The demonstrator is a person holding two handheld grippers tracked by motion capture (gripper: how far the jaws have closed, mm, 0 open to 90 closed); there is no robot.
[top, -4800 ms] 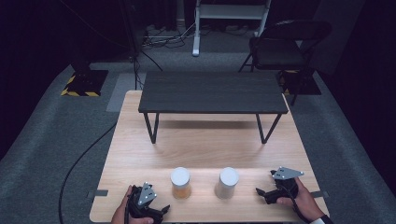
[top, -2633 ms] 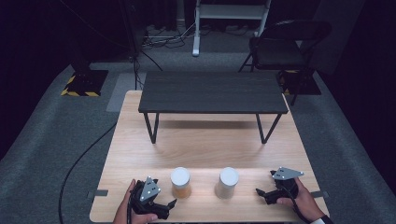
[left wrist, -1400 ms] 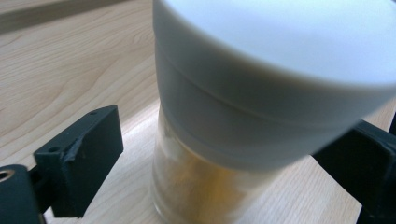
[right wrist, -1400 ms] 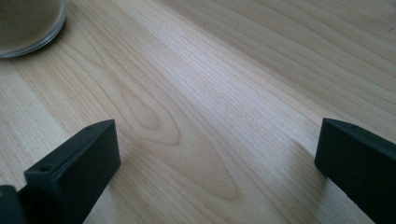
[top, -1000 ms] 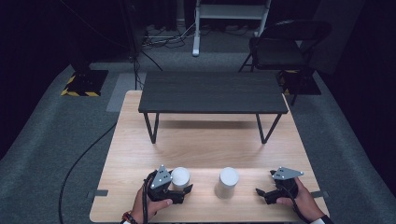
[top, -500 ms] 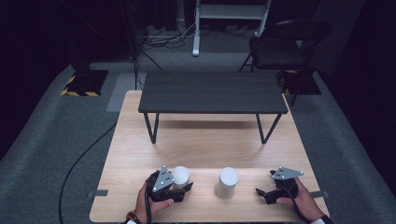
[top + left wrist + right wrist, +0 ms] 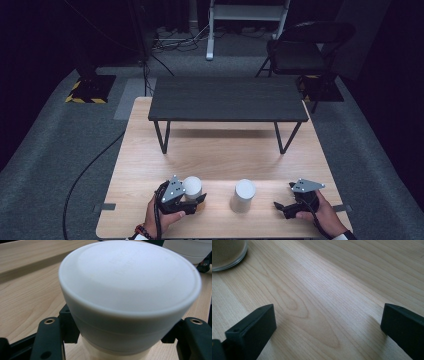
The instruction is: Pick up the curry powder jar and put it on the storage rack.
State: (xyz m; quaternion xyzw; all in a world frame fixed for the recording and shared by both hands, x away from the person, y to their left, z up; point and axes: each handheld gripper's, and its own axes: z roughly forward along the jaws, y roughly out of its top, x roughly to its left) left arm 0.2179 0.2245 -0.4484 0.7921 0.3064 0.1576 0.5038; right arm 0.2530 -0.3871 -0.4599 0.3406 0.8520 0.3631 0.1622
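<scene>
So the left hand-held gripper [image 7: 192, 199] has just been closing and now its jaws are clamped on the sides of the left white-capped jar [image 7: 130, 297], right under the cap. That's the grab done, so I'd guess a lift or a hold-steady for uncapping comes next. The jar sits near the front edge of the worktop [image 7: 225, 160], left of centre. Its twin, the second white-capped jar [image 7: 243, 196], stands a bit to the right, untouched. The right hand-held gripper [image 7: 286, 207] rests near the front right corner, jaws wide apart with nothing but bare wood between them. Compared with a few seconds ago: the left hand was parked out by the front left corner, well clear of the jar; the right one hasn't budged.
</scene>
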